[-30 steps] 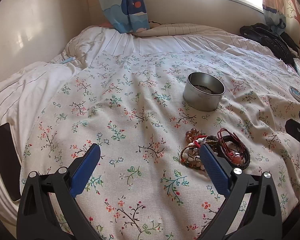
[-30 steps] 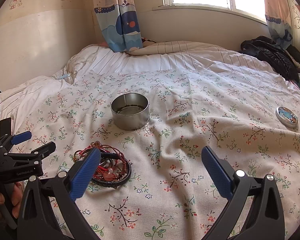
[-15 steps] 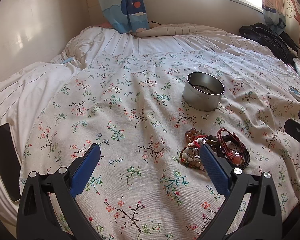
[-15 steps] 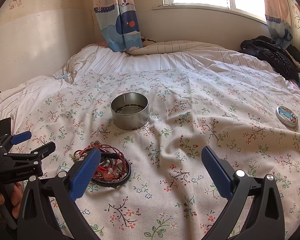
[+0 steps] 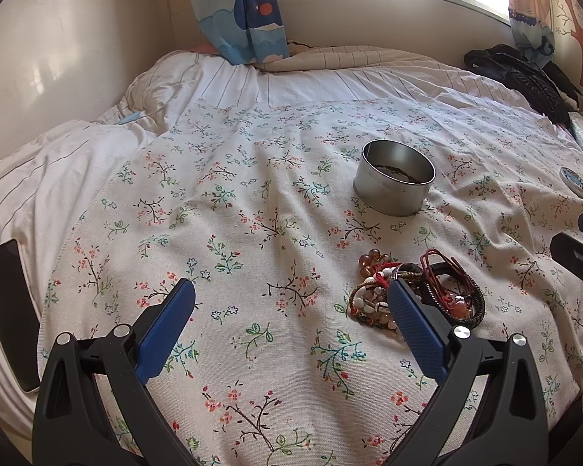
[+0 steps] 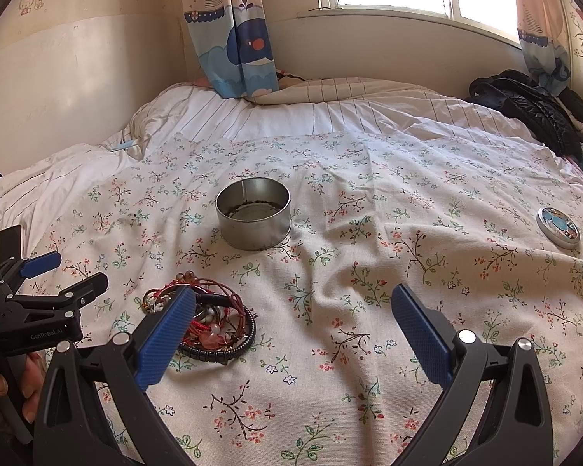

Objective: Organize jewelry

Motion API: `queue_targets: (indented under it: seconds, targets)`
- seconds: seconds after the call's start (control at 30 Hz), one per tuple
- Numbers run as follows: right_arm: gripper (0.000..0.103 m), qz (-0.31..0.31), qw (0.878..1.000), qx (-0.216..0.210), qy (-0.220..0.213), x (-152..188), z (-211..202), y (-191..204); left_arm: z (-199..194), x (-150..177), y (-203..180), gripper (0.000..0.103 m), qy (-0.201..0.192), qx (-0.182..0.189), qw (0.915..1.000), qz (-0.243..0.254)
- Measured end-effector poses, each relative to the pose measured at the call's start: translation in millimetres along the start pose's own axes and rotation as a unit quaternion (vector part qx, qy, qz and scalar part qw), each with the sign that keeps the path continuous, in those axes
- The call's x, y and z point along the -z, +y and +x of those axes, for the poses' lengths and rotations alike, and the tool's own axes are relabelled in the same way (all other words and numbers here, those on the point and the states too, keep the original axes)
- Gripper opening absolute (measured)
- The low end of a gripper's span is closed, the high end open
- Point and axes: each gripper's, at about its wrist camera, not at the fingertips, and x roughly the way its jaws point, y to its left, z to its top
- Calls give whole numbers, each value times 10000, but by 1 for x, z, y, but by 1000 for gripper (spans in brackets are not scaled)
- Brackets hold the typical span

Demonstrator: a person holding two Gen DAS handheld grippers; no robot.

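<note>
The pile of bracelets (image 5: 416, 295) lies on the flowered bedspread (image 5: 252, 202) in the lower right of the left wrist view, a tangle of beaded strands, red cords and a dark braided band lying over one another. In the right wrist view the same pile sits at the lower left, partly behind a blue pad. Above it in both views, apart from the pile, stands the open round metal tin (image 6: 253, 213) with something dark at its bottom; what it is cannot be made out. A small round lid (image 6: 558, 228) with a picture on it lies well apart at the right edge of the right wrist view.

The left hand-held gripper (image 5: 287, 334) is released, jaws spread wide, one pad just in front of the pile and nothing between them. The right hand-held gripper (image 6: 291, 334) is likewise spread and empty, its left pad overlapping the pile in the frame.

By my reading, this is the approach before a first pick. The next move calls for singling out one strand from the tangle, closing on it cleanly, and carrying it over the tin's rim, likely with the other gripper steadying the rest.
</note>
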Motion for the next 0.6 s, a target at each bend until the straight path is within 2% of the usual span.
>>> queue_targets:
  seconds: [0.23,0.3,0.4,0.47,0.5,0.6]
  targets:
    - [97,-104,9999,-44,38,0,-1,4,-1,0,-1,95,-11,84,10000,-2]
    - [97,-196,9998,24,-16,-2,0,3,-3,-1,-1,95,-27,322,9995,-28]
    - [97,-233,9992,258,213,-3,12,-4,3,-4,-2,95,19,992,9950,-74]
    - [97,-58,9989,243,401,-2,21,-12,8,-6,-9,95,58,1388,9903,40]
    - [97,55,9987,208,460,-1,24,-15,11,-7,-14,95,33,1497,9887,121]
    - [97,271,9984,77,487,2,26,-21,19,-12,-36,95,-7,1476,9878,499]
